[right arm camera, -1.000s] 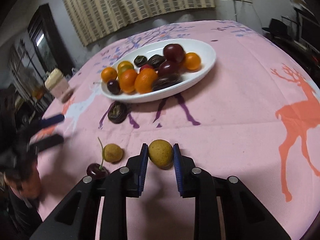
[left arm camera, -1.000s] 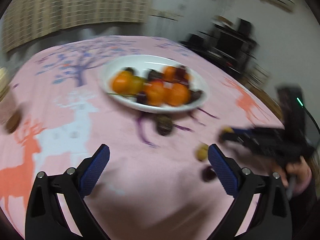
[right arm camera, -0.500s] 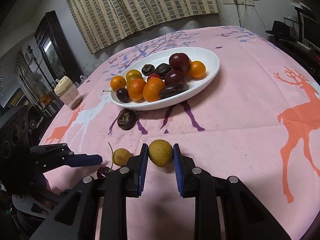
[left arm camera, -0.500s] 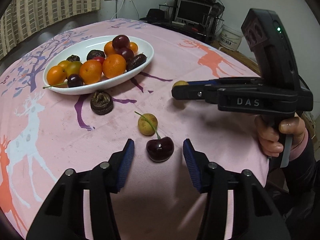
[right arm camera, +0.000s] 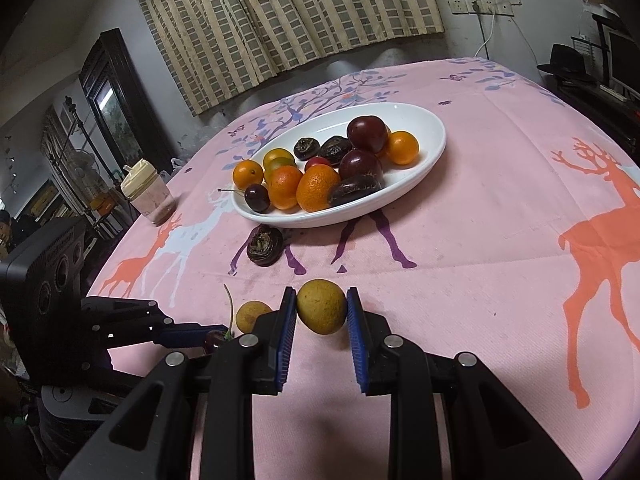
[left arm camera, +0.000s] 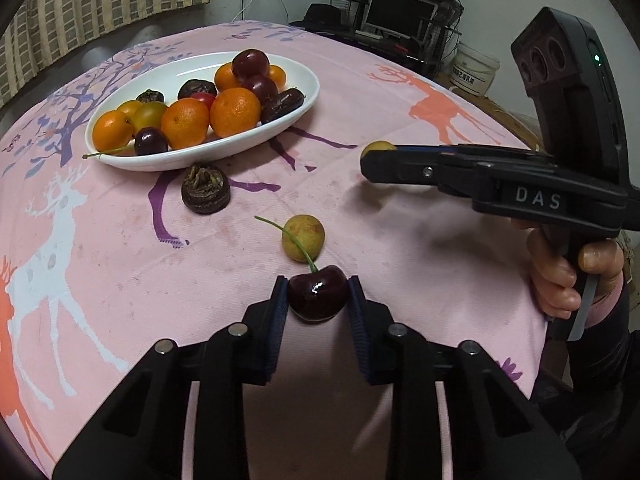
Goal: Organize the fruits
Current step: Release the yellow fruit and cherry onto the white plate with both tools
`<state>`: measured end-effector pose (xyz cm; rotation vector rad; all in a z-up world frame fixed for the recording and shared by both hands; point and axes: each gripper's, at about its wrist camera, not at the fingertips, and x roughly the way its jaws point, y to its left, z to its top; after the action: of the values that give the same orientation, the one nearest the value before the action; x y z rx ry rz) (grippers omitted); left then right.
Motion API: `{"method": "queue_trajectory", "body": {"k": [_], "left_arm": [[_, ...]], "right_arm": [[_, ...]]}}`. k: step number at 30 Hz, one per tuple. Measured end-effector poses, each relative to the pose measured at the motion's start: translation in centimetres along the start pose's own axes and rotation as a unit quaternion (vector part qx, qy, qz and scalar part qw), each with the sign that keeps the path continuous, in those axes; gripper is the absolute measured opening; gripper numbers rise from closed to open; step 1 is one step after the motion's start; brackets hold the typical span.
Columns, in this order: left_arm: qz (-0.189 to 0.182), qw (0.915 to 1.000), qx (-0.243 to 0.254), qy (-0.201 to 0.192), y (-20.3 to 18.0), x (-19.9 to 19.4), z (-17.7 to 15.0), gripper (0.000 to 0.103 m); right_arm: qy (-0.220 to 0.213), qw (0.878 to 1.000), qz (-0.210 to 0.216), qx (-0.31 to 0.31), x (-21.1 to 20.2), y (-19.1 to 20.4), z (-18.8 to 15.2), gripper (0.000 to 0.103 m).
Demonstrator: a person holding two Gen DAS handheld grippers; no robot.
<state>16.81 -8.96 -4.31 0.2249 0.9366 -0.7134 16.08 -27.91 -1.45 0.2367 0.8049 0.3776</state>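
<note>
Left tongs [left arm camera: 318,294] just closed, pads now clamped on dark cherry [left arm camera: 318,297] low on pink table [left arm camera: 120,264], stem pointing toward yellow fruit [left arm camera: 303,237] just beyond. Right tongs [right arm camera: 321,312] closed on 2nd yellow fruit [right arm camera: 321,306], slightly above cloth. Dark wrinkled fruit [left arm camera: 205,188] loose beside white dish [left arm camera: 304,76], w/ oranges, plums & 1 more cherry piled inside.

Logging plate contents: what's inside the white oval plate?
In the white plate: several oranges, two dark plums, a stemmed cherry, yellow-green fruit, dark wrinkled fruits. A small red one is mostly covered; anything underneath the pile can't be seen.
</note>
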Motion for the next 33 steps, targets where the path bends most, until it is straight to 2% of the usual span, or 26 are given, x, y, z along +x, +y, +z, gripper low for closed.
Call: {"method": "queue_trajectory", "body": {"k": [3,4,6,9,10,12,14,16,19,20,21,22,24,27,30,33], "left_arm": [[-0.013,0.9997,0.000,-0.020,0.1,-1.2,0.3,0.029],[-0.018,0.9994,-0.001,-0.030,0.3,-1.9,0.8,0.029],[-0.005,0.9976,0.000,-0.070,1.1,-3.9,3.0,0.029],[0.040,0.9911,-0.026,-0.125,3.7,-5.3,7.9,0.030],[0.057,0.9889,-0.038,-0.132,4.5,-5.1,9.3,0.030],[0.107,0.9814,-0.068,-0.144,7.0,-3.7,12.3,0.030],[0.126,0.9775,-0.099,-0.137,9.3,-2.0,14.0,0.030],[0.118,0.9769,-0.130,-0.123,11.5,-0.4,14.7,0.030],[0.136,0.9749,-0.144,-0.103,13.0,1.0,15.0,0.030],[0.145,0.9739,-0.146,-0.096,13.3,1.3,15.0,0.030],[0.153,0.9727,-0.149,-0.092,13.5,1.5,14.9,0.042],[0.160,0.9712,-0.153,-0.088,13.5,1.3,14.6,0.067],[0.181,0.9648,-0.160,-0.103,13.4,0.5,14.0,0.085],[0.201,0.9585,-0.161,-0.122,13.0,-1.1,13.2,0.091],[0.226,0.9527,-0.169,-0.114,13.1,-1.9,12.8,0.093],[0.254,0.9442,-0.182,-0.104,13.4,-2.8,12.1,0.095]], "right_arm": [[-0.011,1.000,0.000,-0.003,-0.4,0.1,0.0,0.026],[-0.010,1.000,0.015,-0.007,-0.5,0.1,0.3,0.025],[-0.010,0.999,0.036,-0.002,-0.1,0.0,2.0,0.026],[-0.054,0.998,0.017,-0.016,0.3,0.5,5.7,0.026],[-0.072,0.997,0.004,-0.027,0.9,0.8,7.6,0.026],[-0.076,0.997,-0.013,-0.029,3.0,0.8,10.7,0.026],[-0.078,0.996,-0.022,-0.029,5.0,0.6,12.7,0.026],[-0.074,0.996,-0.032,-0.027,7.0,0.2,14.0,0.026],[-0.070,0.996,-0.039,-0.049,8.4,0.5,14.2,0.028],[-0.070,0.995,-0.044,-0.059,8.4,0.8,14.2,0.042],[-0.071,0.994,-0.053,-0.068,8.1,1.0,14.0,0.054],[-0.083,0.992,-0.057,-0.075,7.3,1.2,13.8,0.057],[-0.103,0.990,-0.053,-0.082,5.9,1.8,13.4,0.065],[-0.101,0.991,-0.029,-0.085,4.1,2.3,12.8,0.073],[-0.082,0.994,-0.006,-0.073,3.7,2.6,12.0,0.074],[-0.043,0.996,0.021,-0.077,3.7,3.4,10.6,0.074]]}}
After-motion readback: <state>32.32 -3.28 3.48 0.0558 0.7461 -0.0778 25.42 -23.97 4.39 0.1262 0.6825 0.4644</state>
